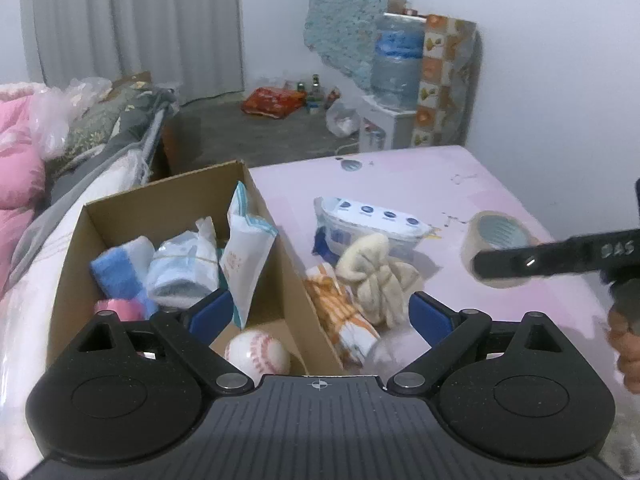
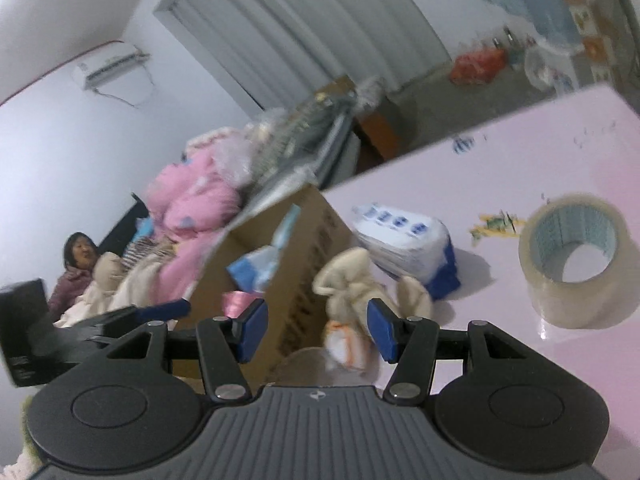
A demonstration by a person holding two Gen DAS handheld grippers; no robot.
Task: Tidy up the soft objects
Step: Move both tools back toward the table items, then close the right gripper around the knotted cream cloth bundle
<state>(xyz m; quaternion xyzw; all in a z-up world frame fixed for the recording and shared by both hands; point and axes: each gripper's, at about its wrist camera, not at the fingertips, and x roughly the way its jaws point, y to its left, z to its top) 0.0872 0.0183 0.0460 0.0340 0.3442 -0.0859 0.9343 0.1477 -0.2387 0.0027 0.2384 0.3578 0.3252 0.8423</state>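
A cardboard box (image 1: 176,188) stands on the pink table and holds a blue towel (image 1: 114,274), a wrapped white bundle (image 1: 182,268), a white packet (image 1: 246,256) and a baseball (image 1: 258,352). Beside it lie a cream knotted cloth (image 1: 376,276), an orange-striped cloth (image 1: 344,312) and a wipes pack (image 1: 372,220). My left gripper (image 1: 320,316) is open and empty over the box's right wall. My right gripper (image 2: 318,330) is open and empty, tilted, above the cream cloth (image 2: 348,280) and the box (image 2: 296,280); it also shows in the left wrist view (image 1: 560,256).
A roll of clear tape (image 1: 496,240) lies on the table (image 1: 500,184) at the right, also in the right wrist view (image 2: 576,260). A bed with pink bedding (image 1: 16,168) is to the left. A water dispenser (image 1: 396,80) stands by the far wall.
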